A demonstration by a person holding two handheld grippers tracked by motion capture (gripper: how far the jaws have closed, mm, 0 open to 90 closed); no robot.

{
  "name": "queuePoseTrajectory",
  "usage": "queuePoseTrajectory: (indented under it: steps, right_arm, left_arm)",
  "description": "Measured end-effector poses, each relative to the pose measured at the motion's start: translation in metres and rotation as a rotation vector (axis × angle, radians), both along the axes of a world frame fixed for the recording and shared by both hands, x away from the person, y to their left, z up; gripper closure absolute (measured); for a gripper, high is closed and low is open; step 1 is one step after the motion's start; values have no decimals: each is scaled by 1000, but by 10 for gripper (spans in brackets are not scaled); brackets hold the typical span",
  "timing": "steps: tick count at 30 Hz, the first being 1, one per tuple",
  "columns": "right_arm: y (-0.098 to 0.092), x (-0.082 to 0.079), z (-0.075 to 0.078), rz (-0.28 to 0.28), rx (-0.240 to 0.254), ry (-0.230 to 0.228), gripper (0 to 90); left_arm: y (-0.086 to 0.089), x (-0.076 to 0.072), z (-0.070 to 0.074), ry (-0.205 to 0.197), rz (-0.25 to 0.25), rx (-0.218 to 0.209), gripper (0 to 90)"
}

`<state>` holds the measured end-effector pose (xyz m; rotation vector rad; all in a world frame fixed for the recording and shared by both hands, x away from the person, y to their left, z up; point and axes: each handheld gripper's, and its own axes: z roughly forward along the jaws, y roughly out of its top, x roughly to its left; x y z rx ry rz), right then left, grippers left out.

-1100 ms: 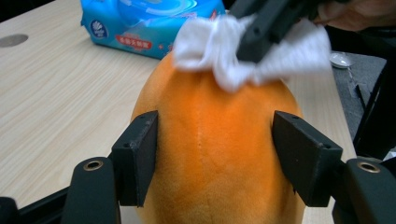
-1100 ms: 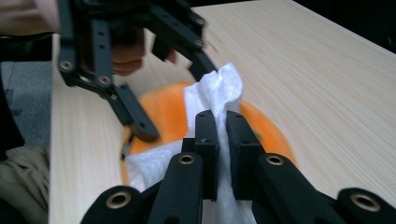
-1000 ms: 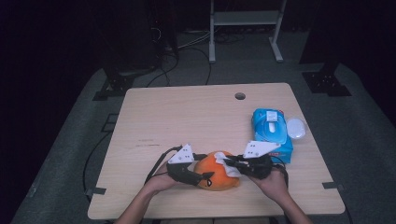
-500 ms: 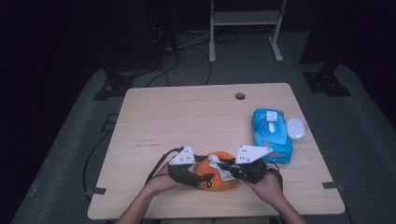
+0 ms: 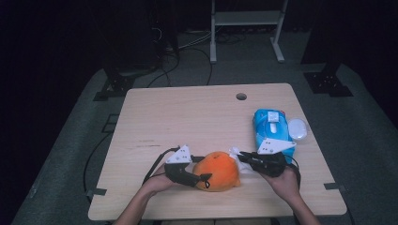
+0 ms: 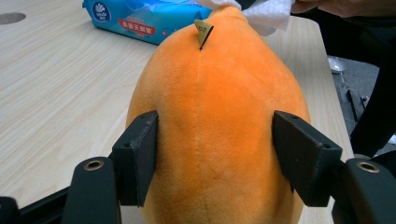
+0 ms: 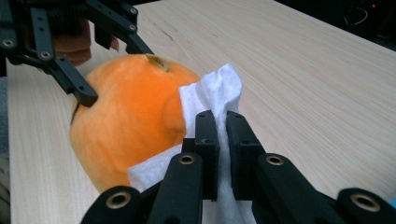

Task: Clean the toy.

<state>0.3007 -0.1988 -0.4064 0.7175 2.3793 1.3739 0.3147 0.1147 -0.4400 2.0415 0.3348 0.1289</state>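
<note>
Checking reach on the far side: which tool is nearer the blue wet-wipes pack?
Right. The right tool, shut on a white wipe, sits just beside the blue wet-wipes pack; the left tool grips the orange plush toy, farther off.

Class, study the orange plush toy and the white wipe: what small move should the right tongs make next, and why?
Probably draw the white wipe across the orange plush toy. The right tongs are shut on the wipe, which touches the toy's near end, while the left tongs clamp the toy's sides, bracing it for wiping.
</note>
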Motion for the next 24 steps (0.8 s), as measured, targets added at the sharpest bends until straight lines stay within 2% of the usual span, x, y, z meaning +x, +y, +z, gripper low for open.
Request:
queuePoseTrajectory:
  steps: [2,5,7,13,15,19,21,24]
  right_arm:
    - [4,-1,2,19,30,0,835]
    - [17,-7,8,54,45,-20,835]
    - [19,-7,8,63,40,-24,835]
    - [14,-2,3,50,29,2,835]
    - [10,0,2,41,44,17,834]
    - [16,-3,9,68,76,2,834]
    - [24,-5,10,88,72,0,834]
    - [31,-6,8,103,52,-2,834]
  left_arm:
    - [-1,0,0,-3,-2,6,338]
    - [-1,0,0,-4,-2,5,338]
    - [-1,-1,0,-4,-2,6,338]
    - [-1,1,0,7,-3,4,337]
    - [-5,-2,2,-9,-7,13,336]
    - [-13,-7,4,-25,-35,13,335]
    - [-20,-14,7,-47,-55,26,335]
    - [-19,-15,7,-54,-58,36,335]
